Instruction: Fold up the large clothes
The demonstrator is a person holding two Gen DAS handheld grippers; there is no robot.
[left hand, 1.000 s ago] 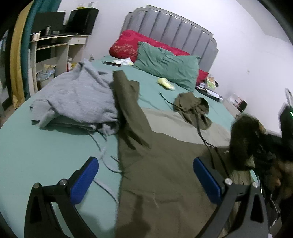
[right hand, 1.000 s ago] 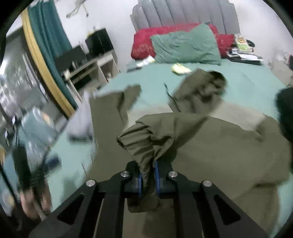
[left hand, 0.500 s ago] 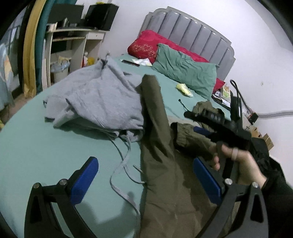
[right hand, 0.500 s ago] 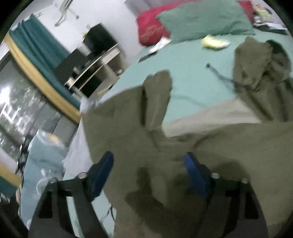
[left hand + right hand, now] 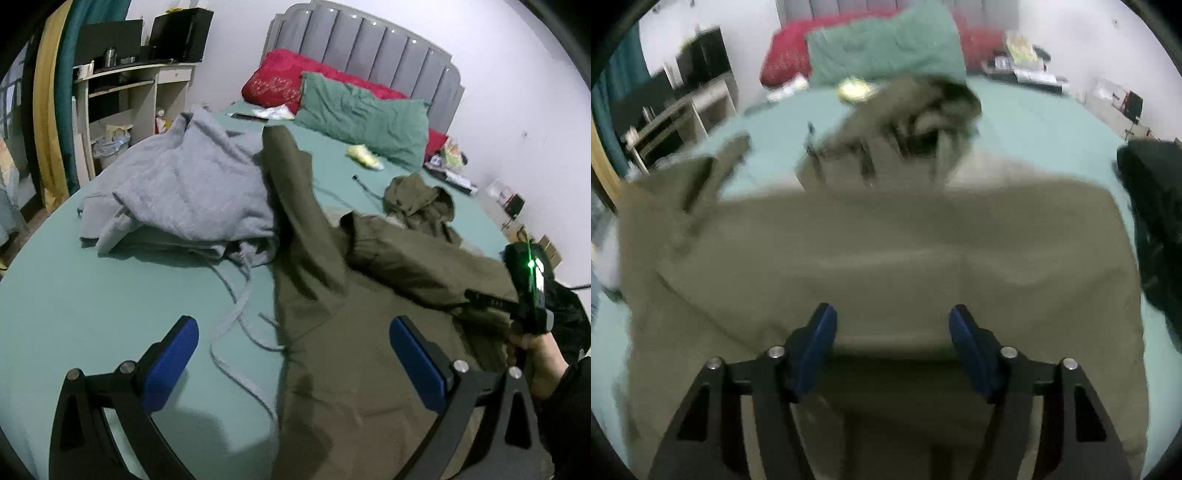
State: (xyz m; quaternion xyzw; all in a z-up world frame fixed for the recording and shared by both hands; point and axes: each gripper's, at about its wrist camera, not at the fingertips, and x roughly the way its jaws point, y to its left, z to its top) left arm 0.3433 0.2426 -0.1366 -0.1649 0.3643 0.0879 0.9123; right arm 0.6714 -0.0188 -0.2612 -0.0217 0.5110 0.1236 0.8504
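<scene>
Your right hand-held gripper (image 5: 892, 339), which was pinching the sleeve a second ago, has let go: its jaws stand wide and empty, and the sleeve now lies folded across the olive hoodie (image 5: 354, 332) just ahead of it on the bed (image 5: 92, 306). Your left hand-held gripper (image 5: 291, 354) hangs wide open, holding nothing, over the hoodie's left edge. One sleeve looks done; the far sleeve beside the grey sweatshirt (image 5: 184, 192) remains. No containers show near either gripper.

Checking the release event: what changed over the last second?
The right gripper let go of the olive hoodie sleeve it had carried across the body and now hangs open above it. The left gripper stayed open; the grey hoodie stayed put.
</scene>
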